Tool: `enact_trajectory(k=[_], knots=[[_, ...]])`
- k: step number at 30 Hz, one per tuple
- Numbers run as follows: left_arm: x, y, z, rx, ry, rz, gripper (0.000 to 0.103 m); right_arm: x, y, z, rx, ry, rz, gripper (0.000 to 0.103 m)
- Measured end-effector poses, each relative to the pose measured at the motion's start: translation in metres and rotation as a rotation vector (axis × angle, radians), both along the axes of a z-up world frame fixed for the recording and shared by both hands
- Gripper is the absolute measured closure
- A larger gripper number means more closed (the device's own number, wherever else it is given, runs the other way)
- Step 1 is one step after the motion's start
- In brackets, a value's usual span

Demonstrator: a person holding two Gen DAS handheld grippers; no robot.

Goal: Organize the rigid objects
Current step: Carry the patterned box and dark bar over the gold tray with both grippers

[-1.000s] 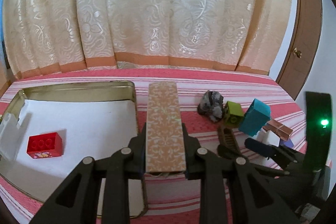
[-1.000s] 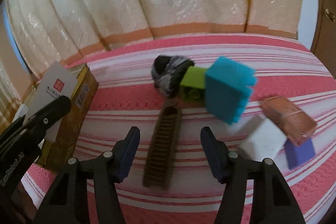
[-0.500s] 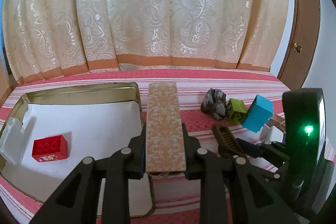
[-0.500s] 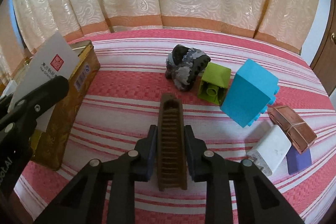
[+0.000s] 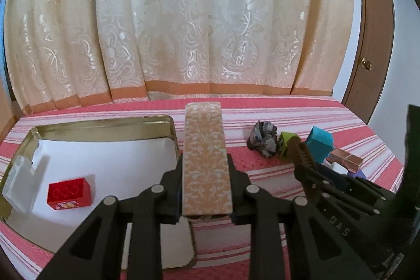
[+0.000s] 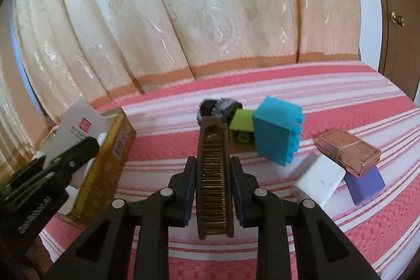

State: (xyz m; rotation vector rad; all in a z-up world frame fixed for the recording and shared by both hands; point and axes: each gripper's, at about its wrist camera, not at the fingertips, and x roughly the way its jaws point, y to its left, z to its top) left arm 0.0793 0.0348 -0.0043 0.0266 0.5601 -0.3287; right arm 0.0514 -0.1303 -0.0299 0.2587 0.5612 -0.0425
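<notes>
The right gripper (image 6: pixel 213 184) has its jaws pinched on the brown comb (image 6: pixel 215 175), lifted off the bed (image 6: pixel 341 240). Keep it level and carry it to the tin (image 5: pixel 110 122). The left gripper (image 5: pixel 206 192) clamps the patterned box (image 5: pixel 206 162) over the tin's right edge.

brown comb (image 6: pixel 214 175) hides part of the grey stone (image 6: pixel 219 108) (blurred).

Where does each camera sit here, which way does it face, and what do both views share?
Left wrist: behind the left tongs, facing the curtain; they clamp a patterned box beside the open tin holding a red brick.
Right wrist: behind the right tongs, facing the curtain; they clamp a brown comb.
Shared: tin, comb, blue block, green block, striped cloth; each shows the other tongs.
</notes>
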Motion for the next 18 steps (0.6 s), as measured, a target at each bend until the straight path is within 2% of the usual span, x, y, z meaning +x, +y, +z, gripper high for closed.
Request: enact_trajectory(k=[6,9,18], knots=[[0.0,0.013,0.004,0.015,-0.031,0.027,0.079,-0.014,0.017,0.021,-0.01,-0.101,-0.009,0.075],[0.001,0.022,0.005,0.031,-0.041,0.047,0.079,-0.012,0.029,0.023,0.0,-0.11,0.004,0.075],[0.008,0.057,0.007,0.004,-0.037,0.099,0.079,-0.009,0.072,0.033,0.015,-0.156,0.047,0.075]])
